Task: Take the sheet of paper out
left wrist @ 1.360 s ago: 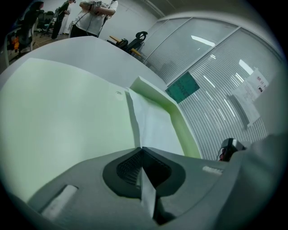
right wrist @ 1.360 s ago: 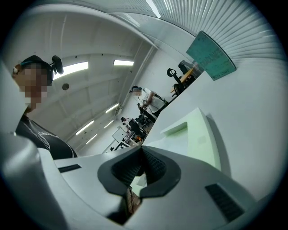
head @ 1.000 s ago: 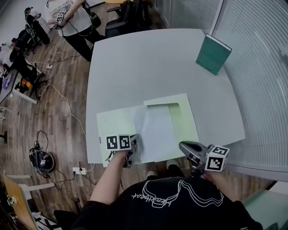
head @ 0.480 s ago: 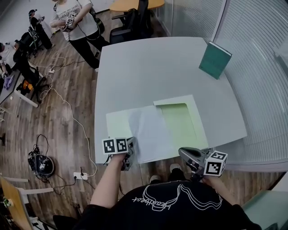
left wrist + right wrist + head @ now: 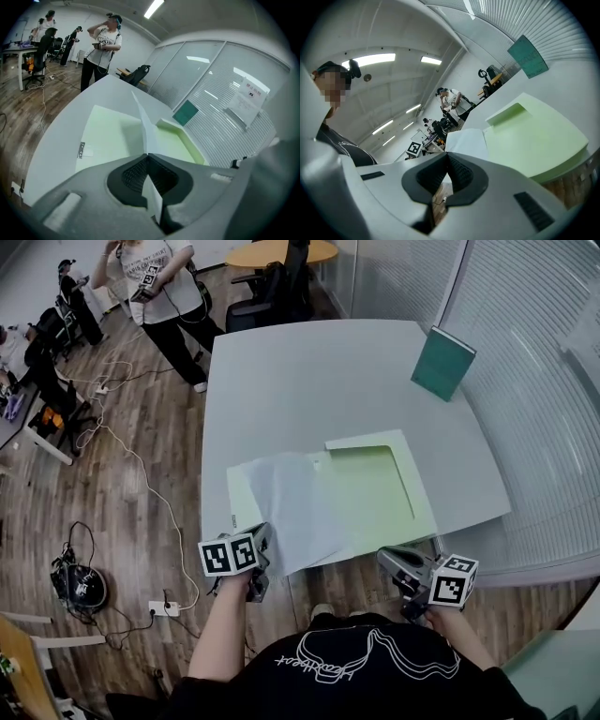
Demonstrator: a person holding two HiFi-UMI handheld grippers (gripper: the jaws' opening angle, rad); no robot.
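Note:
A white sheet of paper [image 5: 291, 507] lies slanted over the left half of an open pale green folder [image 5: 375, 493] on the grey table [image 5: 319, 381]. My left gripper [image 5: 263, 538] is shut on the sheet's near corner at the table's front edge. In the left gripper view the paper [image 5: 144, 129] stands edge-on between the closed pads of the left gripper [image 5: 148, 157]. My right gripper [image 5: 386, 559] hangs just off the front edge, right of the folder, shut with nothing in it. In the right gripper view the right gripper [image 5: 447, 157] faces the folder [image 5: 534, 136] and sheet [image 5: 466, 140].
A teal book [image 5: 442, 362] stands upright at the table's far right, by the blinds. A person [image 5: 155, 282] stands beyond the far left corner, near office chairs [image 5: 281, 282]. Cables and a socket strip [image 5: 159, 607] lie on the wooden floor at the left.
My left gripper has drawn the sheet leftward and toward the front edge, uncovering the folder's right half with its cut-out. The right gripper stays off the table's edge.

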